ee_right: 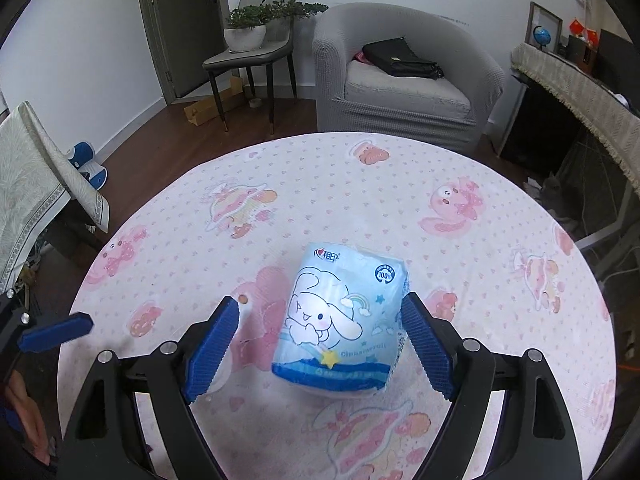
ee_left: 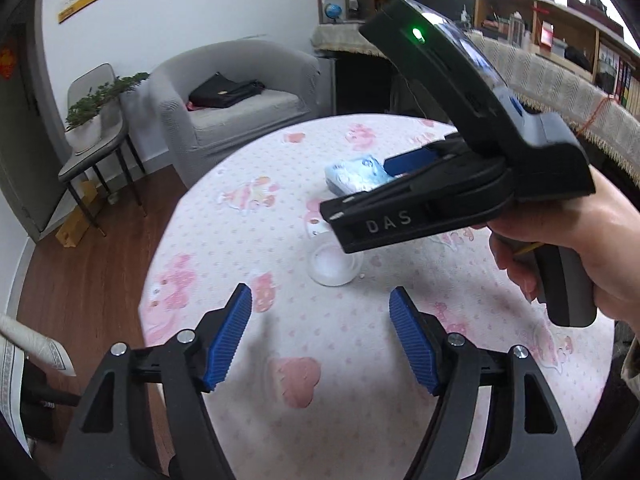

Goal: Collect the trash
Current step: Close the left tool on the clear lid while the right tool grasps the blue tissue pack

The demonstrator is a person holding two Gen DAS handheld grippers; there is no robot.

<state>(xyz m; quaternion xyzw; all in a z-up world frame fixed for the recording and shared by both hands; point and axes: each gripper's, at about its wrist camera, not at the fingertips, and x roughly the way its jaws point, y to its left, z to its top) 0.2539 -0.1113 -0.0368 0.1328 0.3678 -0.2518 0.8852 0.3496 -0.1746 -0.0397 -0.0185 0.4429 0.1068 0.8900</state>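
Pink cartoon-print cloth covers the round table and pretty much fills both views. Lower middle of the right wrist frame you've got a light blue tissue pack with a white cartoon dog on it, lying flat on the cloth. The right gripper has its blue ribbed fingers spread wide on either side of the pack; the right-hand pad looks just beside or maybe brushing the pack's edge, the left-hand one is clearly apart from it, so nothing is grasped. In the left wrist frame, the left gripper sits at the bottom with its fingers spread too, just bare cloth between them. A bit above, center frame, there's a small clear glass dish on the table, partly hidden behind the black body of the right gripper, which cuts in from the right side, held by a hand. The tissue pack peeks out behind it. Upper part of both frames: grey armchair with a black bag on the seat, plus a potted plant sitting on a chair.
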